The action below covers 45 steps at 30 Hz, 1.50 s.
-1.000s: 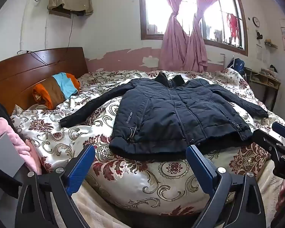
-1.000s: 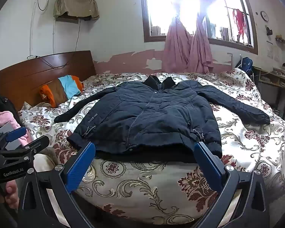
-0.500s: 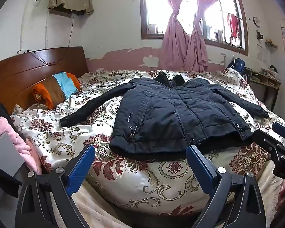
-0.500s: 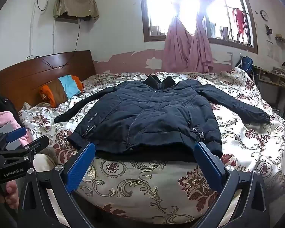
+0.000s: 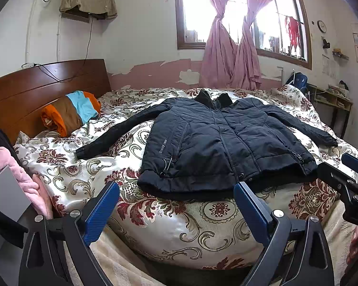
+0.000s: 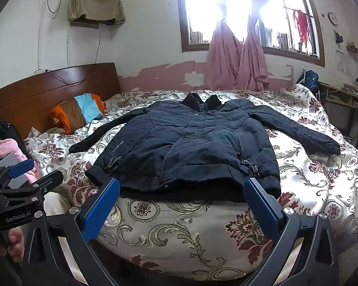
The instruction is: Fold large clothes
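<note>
the dark padded jacket (image 5: 217, 140) lies flat on the bed (image 5: 179, 228), front side up, collar at the far side toward the window (image 5: 241, 12) and hem at the near edge of the mattress. both sleeves are spread out, one to the left and one to the right, each resting on the flowered bedcover (image 6: 322, 181). the hem reaches almost to the near rounded edge of the bed, so little cover is free in front of it; on the left and right of the sleeves there is wide bare cover.

the left gripper (image 5: 176, 212) is released, its blue fingers (image 5: 100, 212) wide apart, near the bed edge and not touching the jacket. the right gripper (image 6: 182, 212) is also spread open, just before the hem, holding nothing.

the left wrist view shows the right gripper at its right border and a pink cloth (image 5: 16, 169) at the left. the right wrist view shows the left gripper at its left border, with a hand (image 6: 10, 243) under it, and the full right sleeve (image 6: 298, 128). a striped pillow (image 5: 70, 112) lies by the wooden headboard (image 5: 35, 88).
</note>
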Tool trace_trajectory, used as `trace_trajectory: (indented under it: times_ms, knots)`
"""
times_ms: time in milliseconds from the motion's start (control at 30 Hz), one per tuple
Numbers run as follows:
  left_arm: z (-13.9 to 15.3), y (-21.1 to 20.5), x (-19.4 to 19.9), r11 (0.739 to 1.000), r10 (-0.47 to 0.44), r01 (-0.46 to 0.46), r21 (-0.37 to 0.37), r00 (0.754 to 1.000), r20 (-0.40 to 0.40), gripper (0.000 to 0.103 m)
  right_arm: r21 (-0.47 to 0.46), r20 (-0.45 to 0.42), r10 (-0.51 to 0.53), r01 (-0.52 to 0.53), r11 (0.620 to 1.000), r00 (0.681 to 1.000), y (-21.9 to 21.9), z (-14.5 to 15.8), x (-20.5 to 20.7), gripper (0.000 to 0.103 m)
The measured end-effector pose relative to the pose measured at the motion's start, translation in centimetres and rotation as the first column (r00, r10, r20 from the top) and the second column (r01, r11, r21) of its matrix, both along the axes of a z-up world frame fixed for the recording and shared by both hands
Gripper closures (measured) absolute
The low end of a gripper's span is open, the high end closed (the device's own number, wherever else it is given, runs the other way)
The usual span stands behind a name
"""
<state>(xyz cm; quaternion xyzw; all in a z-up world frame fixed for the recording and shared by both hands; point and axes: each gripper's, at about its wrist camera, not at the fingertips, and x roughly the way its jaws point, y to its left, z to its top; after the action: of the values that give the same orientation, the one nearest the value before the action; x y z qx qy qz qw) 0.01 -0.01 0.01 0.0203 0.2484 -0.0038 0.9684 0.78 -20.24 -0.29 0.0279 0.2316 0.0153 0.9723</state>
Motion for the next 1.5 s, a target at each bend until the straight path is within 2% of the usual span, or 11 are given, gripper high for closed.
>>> trace_trajectory:
  times_ms: [1500]
  knots:
    - [-0.11, -0.18, -0.05, 1.000, -0.005, 0.005, -0.007, 1.000, 0.007, 0.006, 0.003, -0.002, 0.000, 0.000, 1.000, 1.000, 0.29, -0.05, -0.03, 0.001]
